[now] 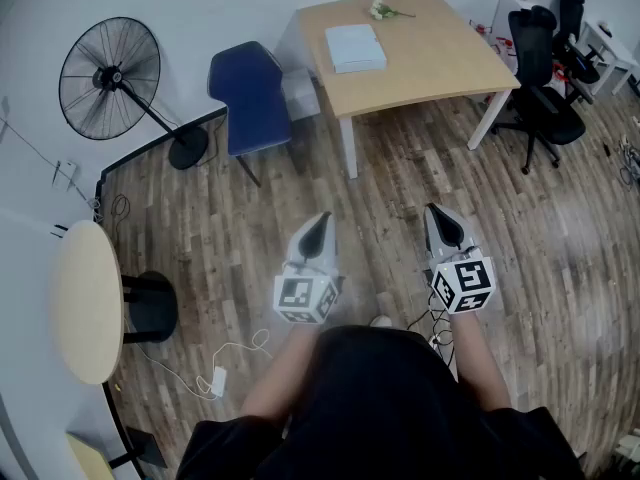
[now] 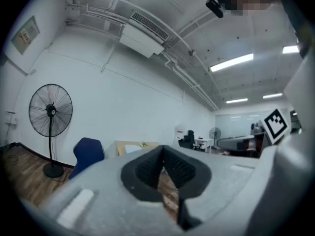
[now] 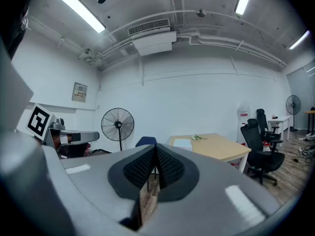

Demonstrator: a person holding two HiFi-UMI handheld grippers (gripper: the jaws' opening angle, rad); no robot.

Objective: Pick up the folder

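My left gripper (image 1: 320, 224) and right gripper (image 1: 443, 223) are nearest to me. They are held side by side above the brown wood-plank floor (image 1: 250, 218), and both point toward the far side of the room. In each gripper view the two black ribbed pads meet at their tips, so both pairs of jaws are closed with nothing between them.

On the floor at near left lies a white cable with a small plug block (image 1: 218, 378), close to a round pale-topped table on a black pedestal (image 1: 85, 298).

Further out, a dark blue fabric chair (image 1: 250, 93) stands just left of a light wooden table with white legs (image 1: 440, 63). A black pedestal fan (image 1: 110, 76) stands at far left by the white wall.

The flat pale-blue folder (image 1: 354, 47) lies on the left part of that wooden table, well apart from both grippers. A small green-stemmed flower sprig (image 1: 385, 10) lies just beyond it. A black office chair (image 1: 538, 63) stands at the table's right.
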